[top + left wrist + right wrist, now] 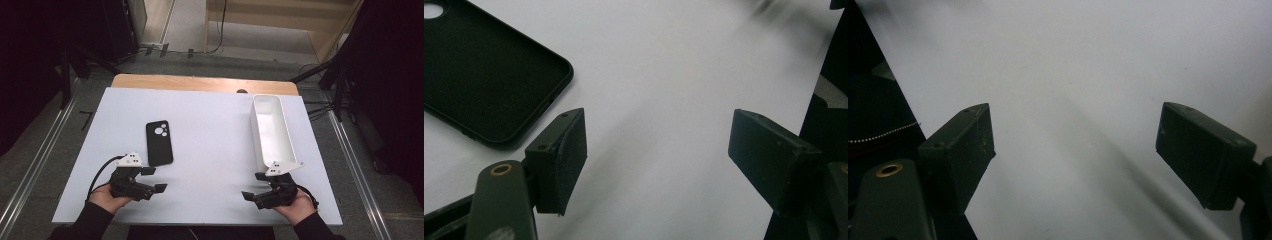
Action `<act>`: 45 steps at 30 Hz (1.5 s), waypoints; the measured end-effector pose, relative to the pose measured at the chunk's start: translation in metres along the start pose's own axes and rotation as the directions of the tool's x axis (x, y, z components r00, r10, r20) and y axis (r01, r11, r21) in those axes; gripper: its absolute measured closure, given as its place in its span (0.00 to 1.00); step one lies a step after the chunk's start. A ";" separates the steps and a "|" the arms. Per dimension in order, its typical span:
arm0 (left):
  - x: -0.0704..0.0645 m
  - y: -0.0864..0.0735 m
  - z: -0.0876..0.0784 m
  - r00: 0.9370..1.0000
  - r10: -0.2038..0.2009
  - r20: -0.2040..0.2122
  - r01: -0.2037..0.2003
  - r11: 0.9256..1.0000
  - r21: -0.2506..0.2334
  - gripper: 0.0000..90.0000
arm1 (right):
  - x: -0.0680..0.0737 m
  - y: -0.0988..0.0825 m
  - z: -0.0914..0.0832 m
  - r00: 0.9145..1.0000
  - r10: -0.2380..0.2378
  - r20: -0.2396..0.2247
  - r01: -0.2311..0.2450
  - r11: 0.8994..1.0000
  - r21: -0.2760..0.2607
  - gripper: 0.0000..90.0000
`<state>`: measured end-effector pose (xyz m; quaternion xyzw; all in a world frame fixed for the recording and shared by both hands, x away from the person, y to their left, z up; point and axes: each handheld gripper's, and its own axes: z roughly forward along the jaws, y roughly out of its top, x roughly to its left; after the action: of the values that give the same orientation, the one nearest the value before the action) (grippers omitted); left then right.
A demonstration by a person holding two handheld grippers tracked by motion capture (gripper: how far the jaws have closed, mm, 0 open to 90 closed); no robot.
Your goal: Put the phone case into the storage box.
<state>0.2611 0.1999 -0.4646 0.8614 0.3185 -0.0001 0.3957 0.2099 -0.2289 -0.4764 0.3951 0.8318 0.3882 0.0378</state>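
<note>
Case position, high view: the black phone case (159, 142) lies flat on the white table (210, 125), long axis running away from me, its near end just beyond and slightly right of my left gripper (153, 179). My right gripper (255, 186) sits well apart from it, beside the near end of the white bin (272, 131). Left hand is clearly the nearer one.

Left gripper view: jaws spread wide, nothing between them. The case (484, 80) lies up and left of my left-hand finger (561, 160), apart from it (open side up, judging by the raised rim). Its far end is cut off by the frame edge.

Right gripper view: jaws spread, bare table (1073, 75) between them. The scene beyond is blurred and featureless.
</note>
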 end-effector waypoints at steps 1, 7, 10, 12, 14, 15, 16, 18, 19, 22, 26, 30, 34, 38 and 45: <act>0.000 0.000 0.000 1.000 0.002 -0.001 -0.002 1.000 0.002 0.26 | 0.000 0.000 0.000 1.000 -0.005 0.000 0.005 1.000 -0.001 0.16; 0.001 0.000 0.001 1.000 -0.003 -0.007 0.003 1.000 0.009 0.26 | 0.001 -0.001 -0.001 1.000 -0.005 -0.004 0.005 1.000 0.000 0.16; 0.001 -0.001 0.000 1.000 -0.002 -0.011 0.002 1.000 0.011 0.26 | 0.002 0.000 0.000 1.000 -0.002 -0.006 0.002 1.000 -0.001 0.16; 0.001 0.000 -0.001 1.000 -0.007 -0.008 0.007 1.000 0.004 0.26 | 0.002 -0.001 0.001 1.000 -0.006 -0.007 0.006 1.000 0.002 0.16; 0.002 0.001 -0.001 1.000 -0.002 -0.009 0.002 1.000 0.002 0.26 | 0.002 -0.001 0.000 1.000 -0.012 -0.003 0.012 1.000 0.004 0.16; 0.002 0.001 -0.001 1.000 0.001 -0.009 -0.001 1.000 0.001 0.26 | 0.002 -0.001 0.000 1.000 -0.007 -0.004 0.007 1.000 -0.001 0.16; 0.002 0.001 -0.001 1.000 0.001 -0.009 -0.001 1.000 0.001 0.26 | 0.002 -0.001 -0.001 1.000 -0.008 -0.007 0.008 1.000 -0.003 0.16; 0.003 0.002 0.000 1.000 0.002 -0.009 -0.002 1.000 0.008 0.26 | 0.002 -0.001 -0.001 1.000 -0.013 -0.005 0.013 1.000 -0.013 0.16; 0.003 0.002 0.000 1.000 0.000 -0.010 0.000 1.000 0.007 0.26 | 0.002 -0.001 -0.001 1.000 -0.015 -0.007 0.015 1.000 -0.012 0.16; 0.003 0.001 -0.001 1.000 0.000 -0.009 0.000 1.000 0.007 0.26 | 0.003 -0.001 0.000 1.000 -0.011 -0.010 0.010 1.000 -0.007 0.16; 0.004 0.001 0.000 1.000 0.000 -0.011 0.000 1.000 0.009 0.26 | 0.002 -0.001 0.000 1.000 -0.010 -0.007 0.010 1.000 -0.004 0.16; 0.004 0.001 0.000 1.000 0.000 -0.011 0.000 1.000 0.008 0.26 | 0.001 -0.001 0.000 1.000 -0.010 -0.010 0.010 1.000 -0.002 0.16; 0.004 0.001 -0.001 1.000 0.003 -0.012 -0.003 1.000 0.010 0.26 | 0.001 -0.001 0.000 1.000 -0.008 -0.005 0.008 1.000 -0.003 0.16; 0.004 0.001 -0.001 1.000 0.003 -0.013 -0.003 1.000 0.009 0.26 | 0.001 -0.001 0.001 1.000 -0.012 -0.007 0.012 1.000 -0.001 0.16; 0.004 0.001 -0.001 1.000 -0.002 -0.012 0.002 1.000 0.008 0.26 | 0.000 -0.001 0.001 1.000 -0.005 -0.012 0.005 1.000 0.002 0.16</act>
<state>0.2650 0.2025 -0.4642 0.8627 0.3216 0.0036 0.3902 0.2094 -0.2284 -0.4775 0.3905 0.8334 0.3897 0.0335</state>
